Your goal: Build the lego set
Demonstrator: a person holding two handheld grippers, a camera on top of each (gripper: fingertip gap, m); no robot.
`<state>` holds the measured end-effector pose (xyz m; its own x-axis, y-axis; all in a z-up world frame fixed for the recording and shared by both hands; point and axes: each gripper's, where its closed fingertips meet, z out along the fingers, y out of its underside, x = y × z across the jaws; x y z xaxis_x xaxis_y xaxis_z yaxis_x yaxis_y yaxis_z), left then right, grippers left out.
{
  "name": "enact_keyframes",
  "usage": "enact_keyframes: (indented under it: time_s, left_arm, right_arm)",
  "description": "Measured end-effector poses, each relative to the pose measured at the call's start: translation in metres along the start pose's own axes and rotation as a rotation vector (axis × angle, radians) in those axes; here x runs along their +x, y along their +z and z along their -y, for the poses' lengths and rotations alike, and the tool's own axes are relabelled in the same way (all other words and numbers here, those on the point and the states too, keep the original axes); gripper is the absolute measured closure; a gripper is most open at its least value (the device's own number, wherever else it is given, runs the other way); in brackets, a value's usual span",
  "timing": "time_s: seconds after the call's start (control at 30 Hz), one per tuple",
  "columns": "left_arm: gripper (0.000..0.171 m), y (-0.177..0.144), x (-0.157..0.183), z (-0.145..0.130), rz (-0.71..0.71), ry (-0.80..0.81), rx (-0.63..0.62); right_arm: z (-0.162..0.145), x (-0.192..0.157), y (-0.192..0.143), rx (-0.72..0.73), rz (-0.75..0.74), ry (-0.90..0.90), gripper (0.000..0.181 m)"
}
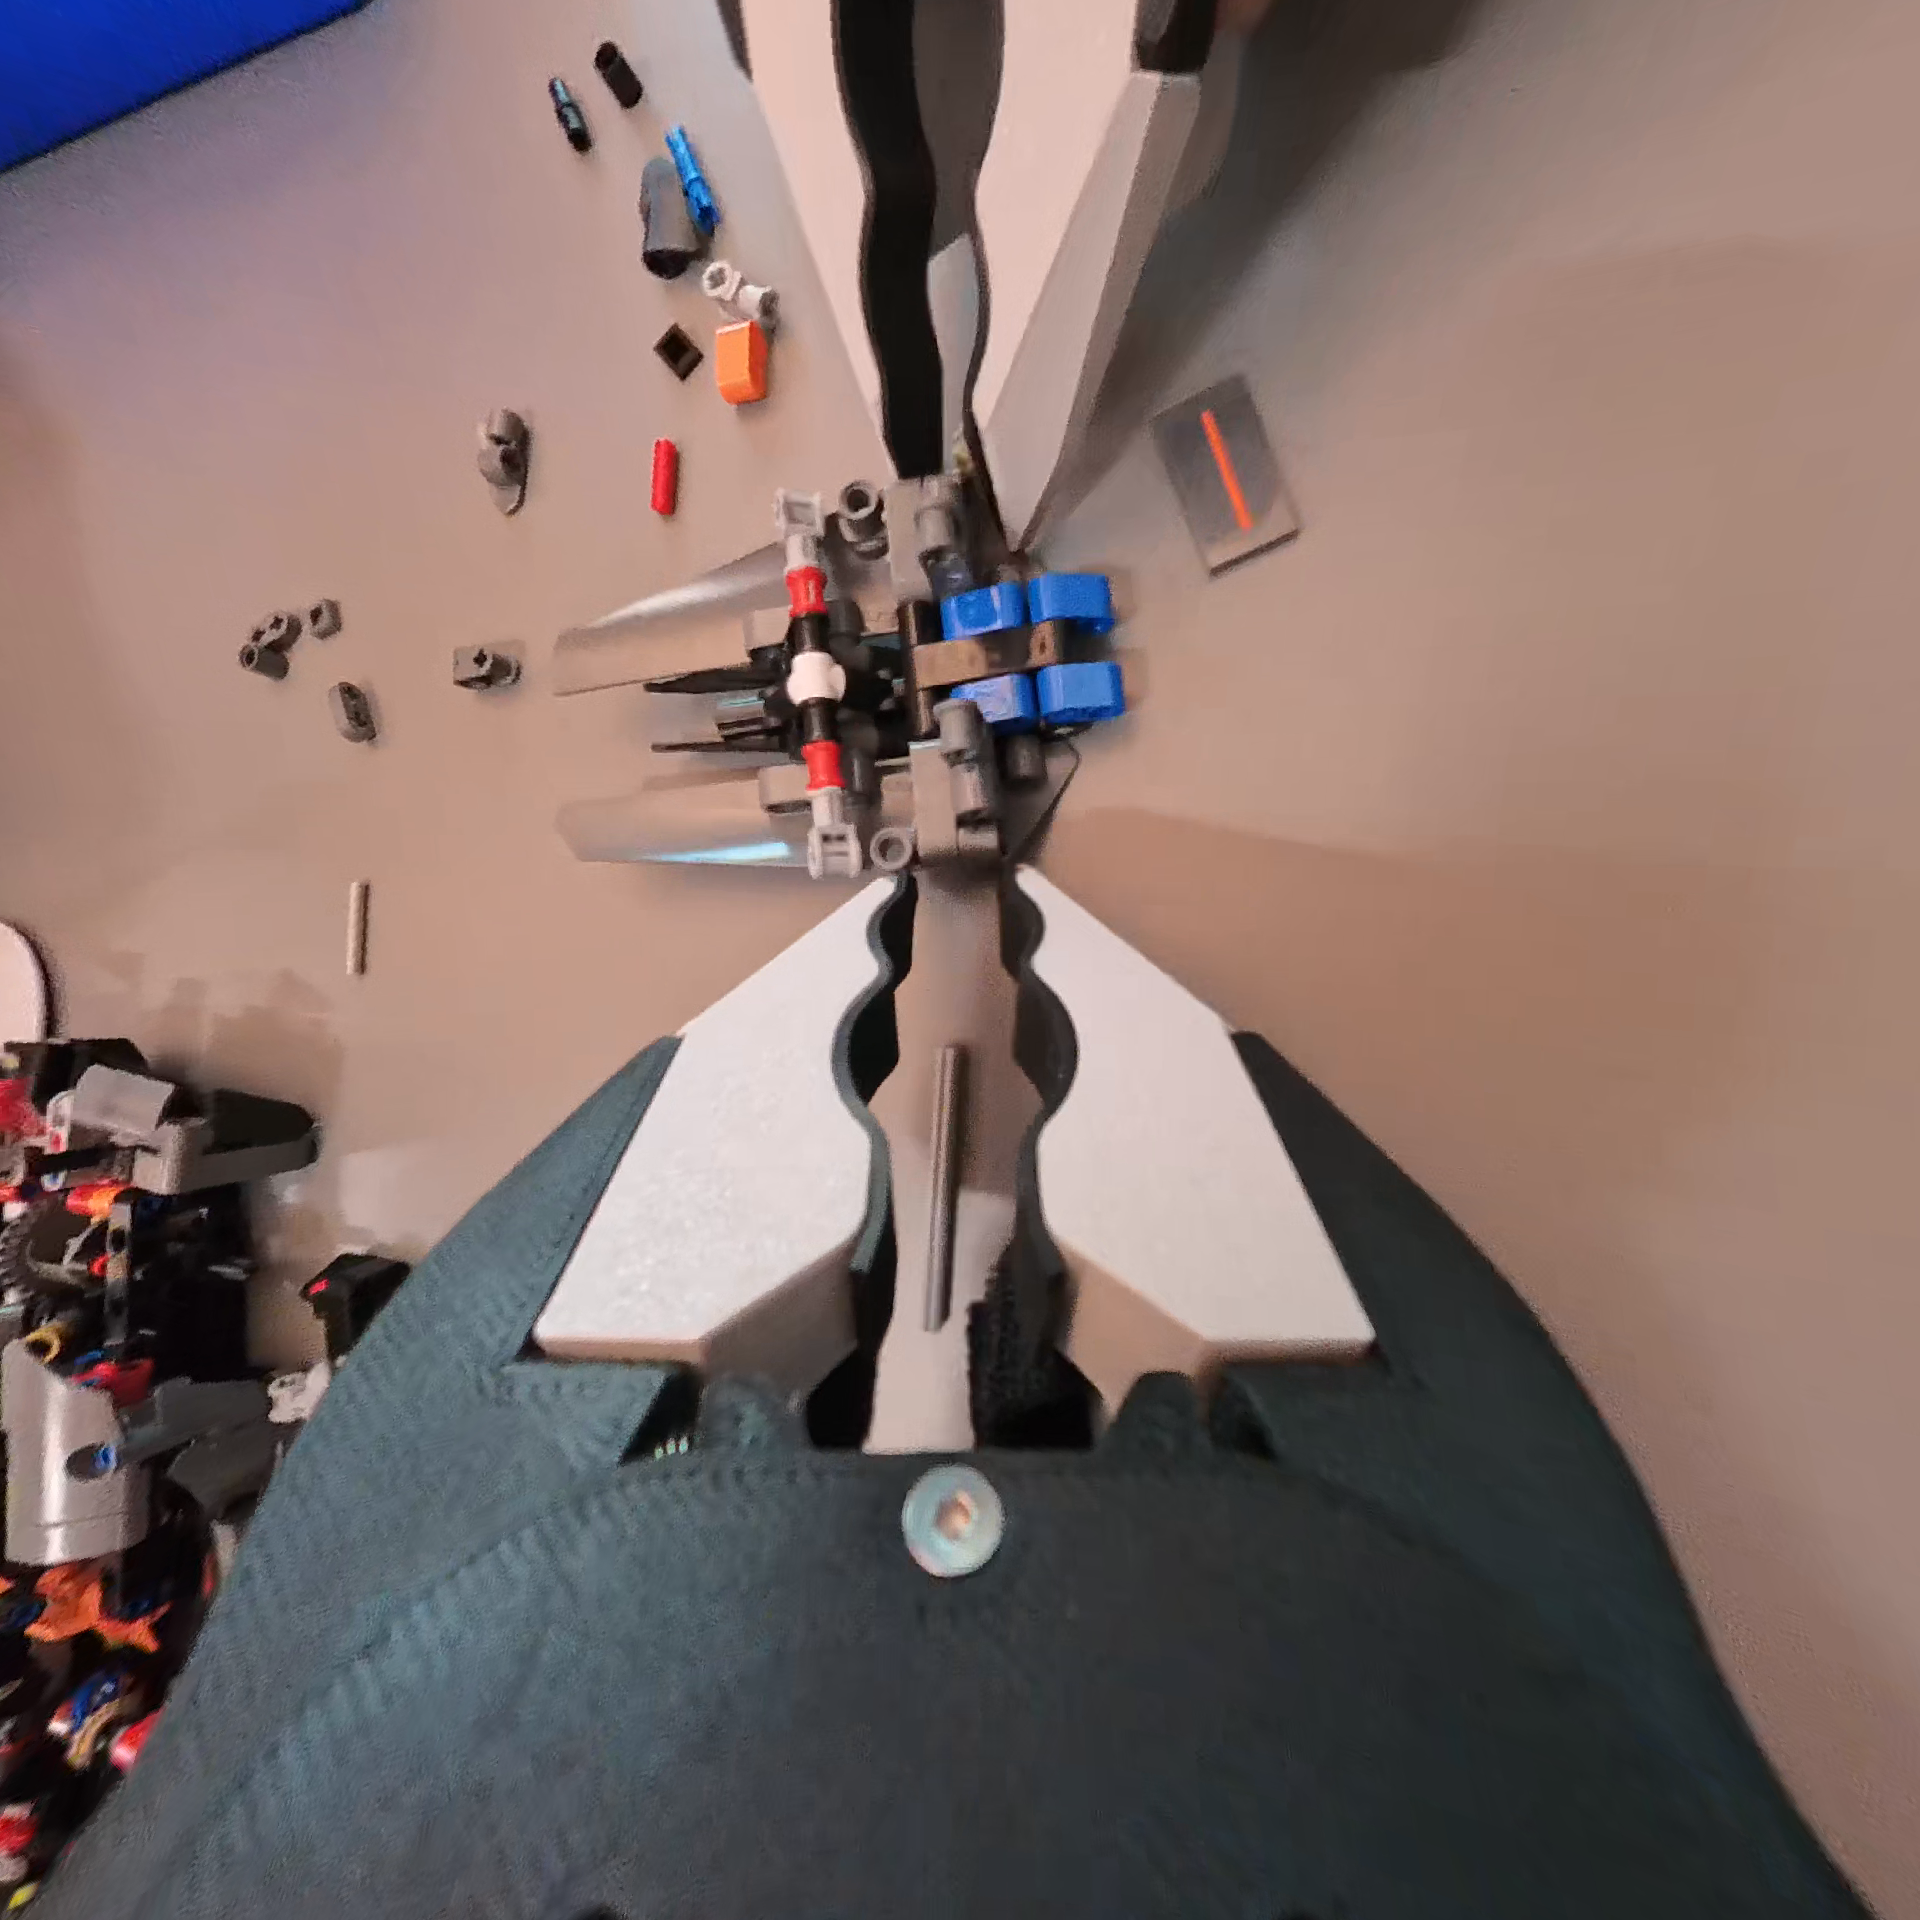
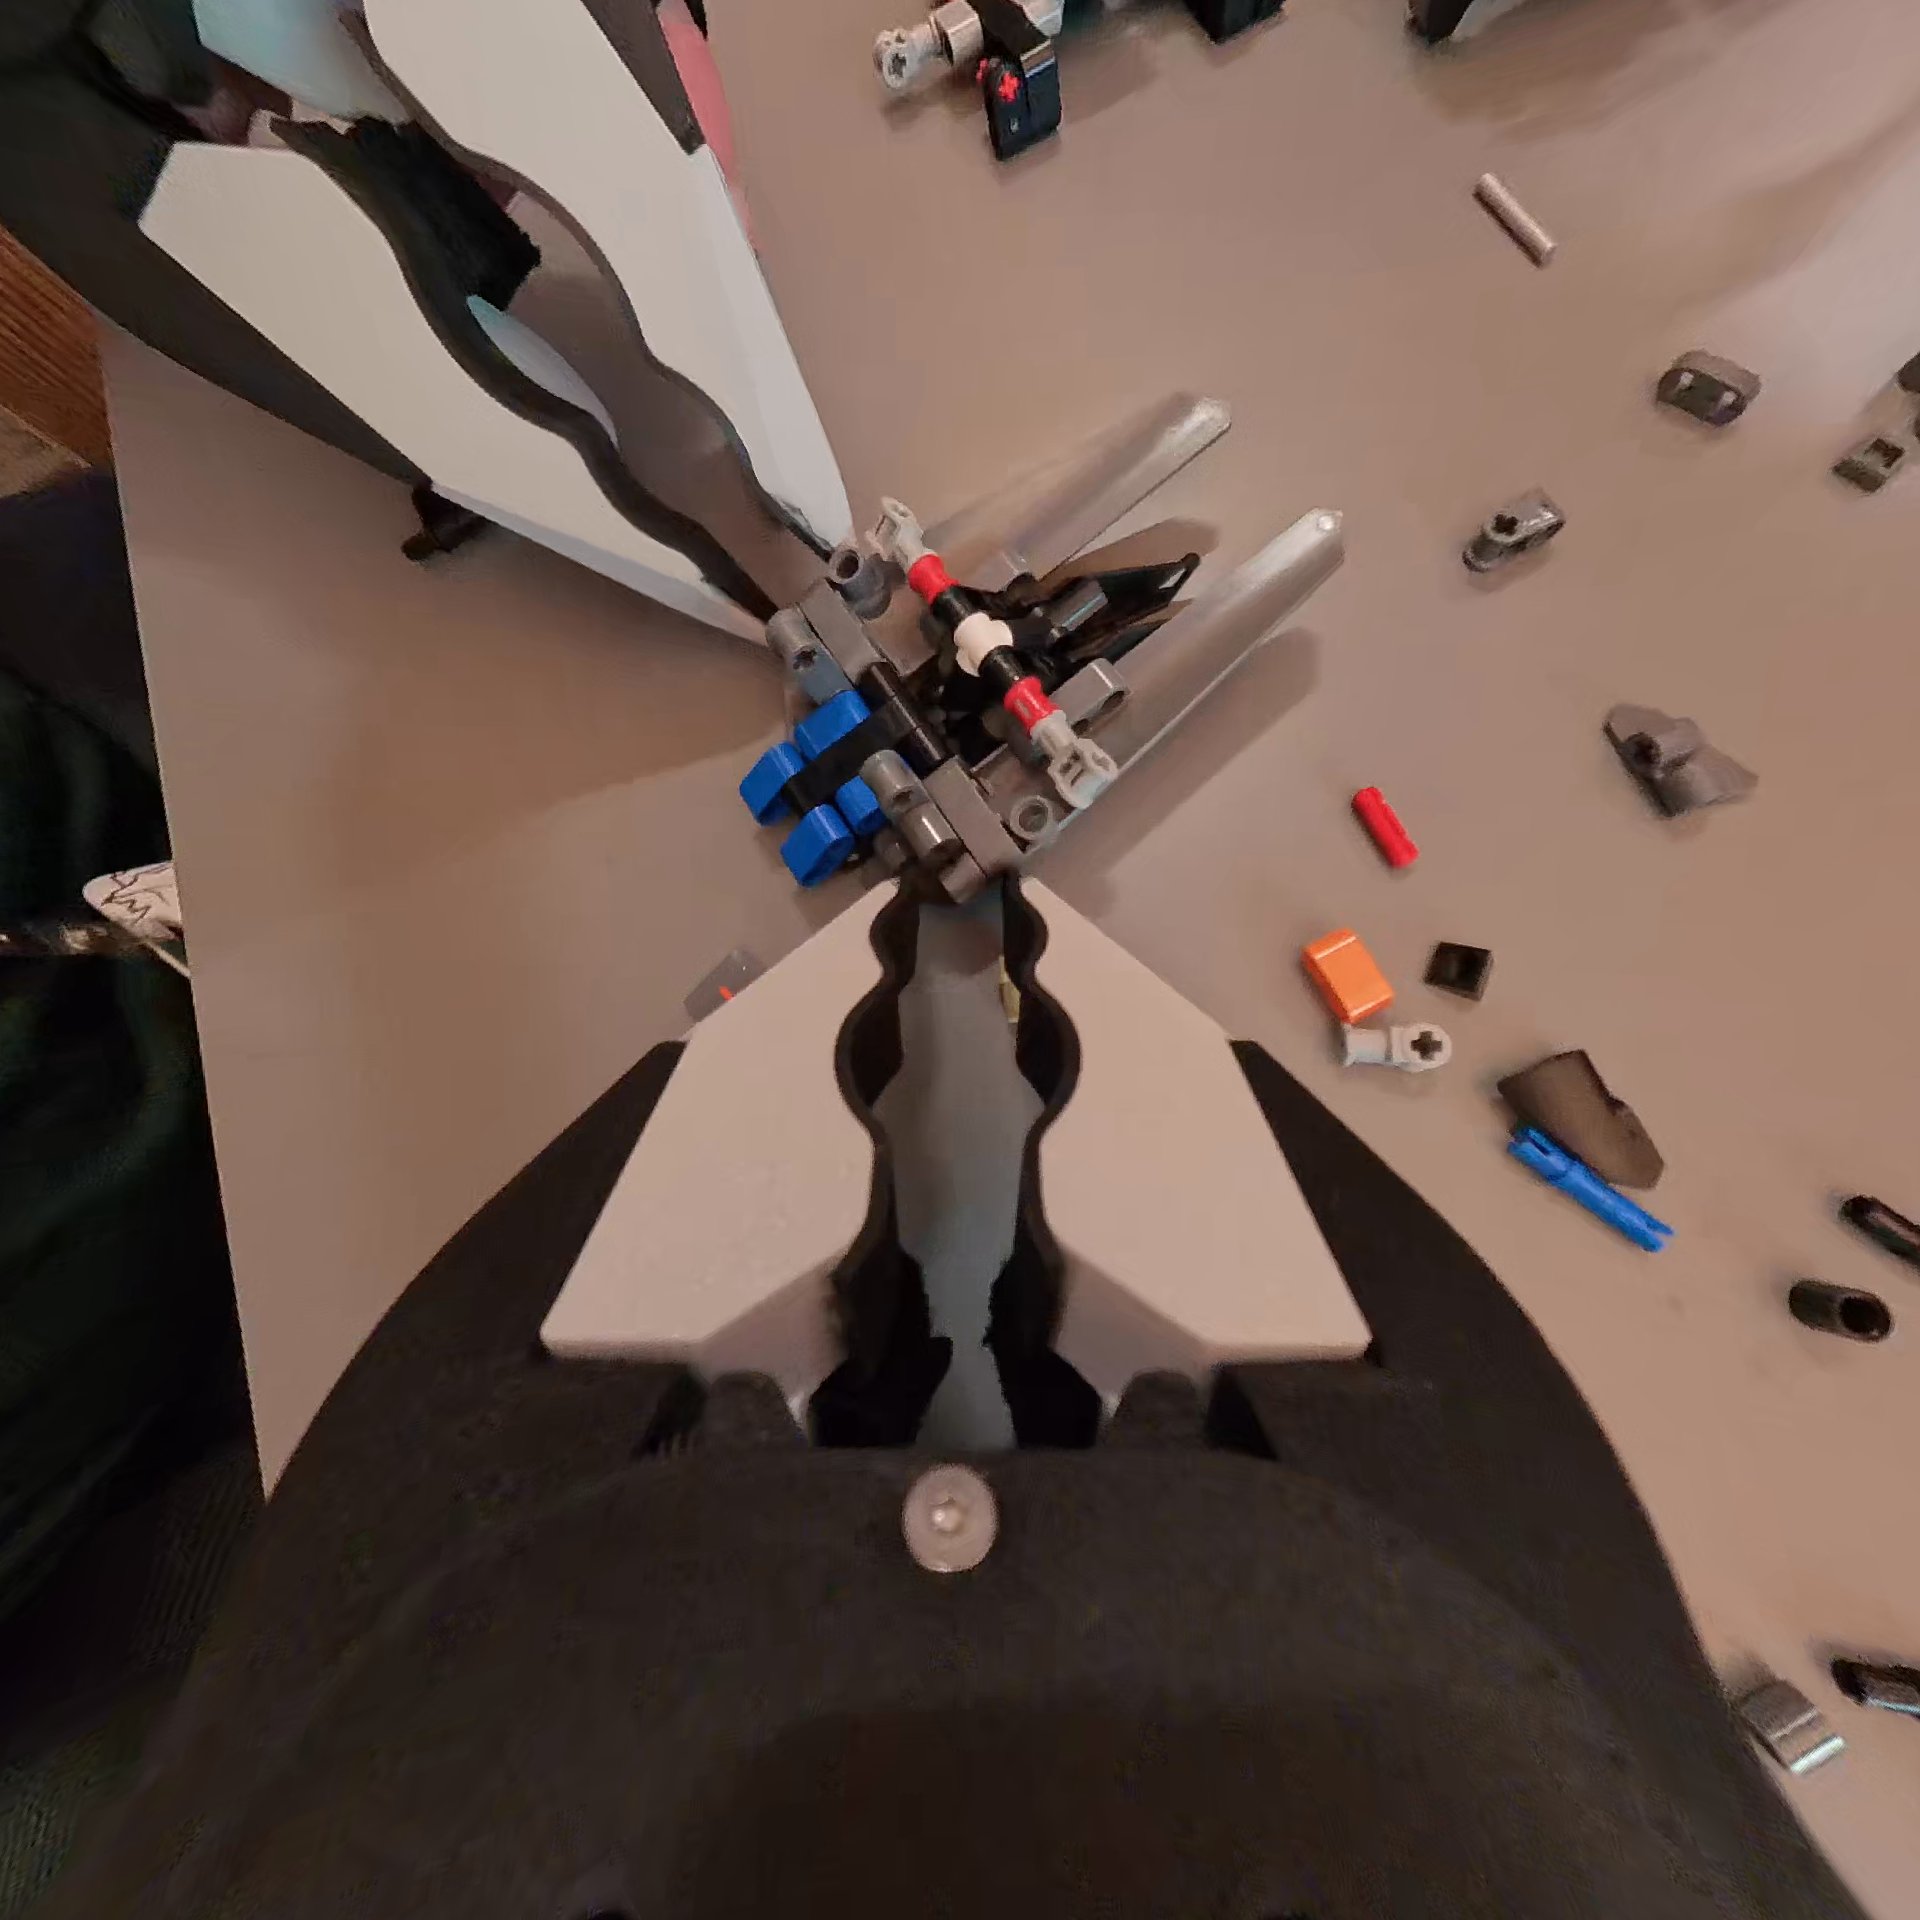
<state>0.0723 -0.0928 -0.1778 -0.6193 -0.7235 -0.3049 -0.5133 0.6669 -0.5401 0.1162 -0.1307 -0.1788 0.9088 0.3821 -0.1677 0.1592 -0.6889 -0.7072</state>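
Lego sub-assembly (image 1: 894, 686), item 1: held straight ahead between 2 opposed tongs, left gripper (image 1: 956, 868) and right gripper (image 2: 961, 883) each clenched on a grey end block, long axis spanning tip to tip, equally near both.

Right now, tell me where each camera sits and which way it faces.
Left wrist view: on the left claw, looking along its fingers down at the lego assembly on the table; the right claw comes in opposite.
Right wrist view: on the right claw, facing the same lego assembly; the left claw enters upper left.
Shared: assembly, both claws, orange brick.
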Motion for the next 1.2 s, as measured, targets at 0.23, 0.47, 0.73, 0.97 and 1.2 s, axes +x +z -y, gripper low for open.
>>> enact_keyframes:
  time_s: [0.23, 0.47, 0.73, 0.97, 1.2]
  left_arm:
    - [0.165, -0.010, -0.007, 0.004, -0.028, -0.052, 0.059]
    - [0.166, -0.013, -0.016, -0.002, -0.082, -0.062, 0.059]
    - [0.171, -0.004, -0.023, -0.012, -0.103, -0.055, 0.036]
    - [0.171, 0.006, -0.025, -0.016, -0.112, -0.025, -0.007]
    - [0.171, 0.007, -0.026, -0.016, -0.118, -0.022, -0.009]
  right_arm:
    - [0.020, -0.003, -0.012, 0.038, 0.066, 0.086, 0.173]
    - [0.030, -0.005, -0.010, -0.025, 0.100, 0.136, 0.173]
    - [0.055, -0.015, -0.015, -0.044, 0.118, 0.143, 0.173]
    - [0.061, -0.015, -0.011, -0.054, 0.135, 0.139, 0.172]
    - [0.066, -0.014, -0.010, -0.047, 0.141, 0.131, 0.172]
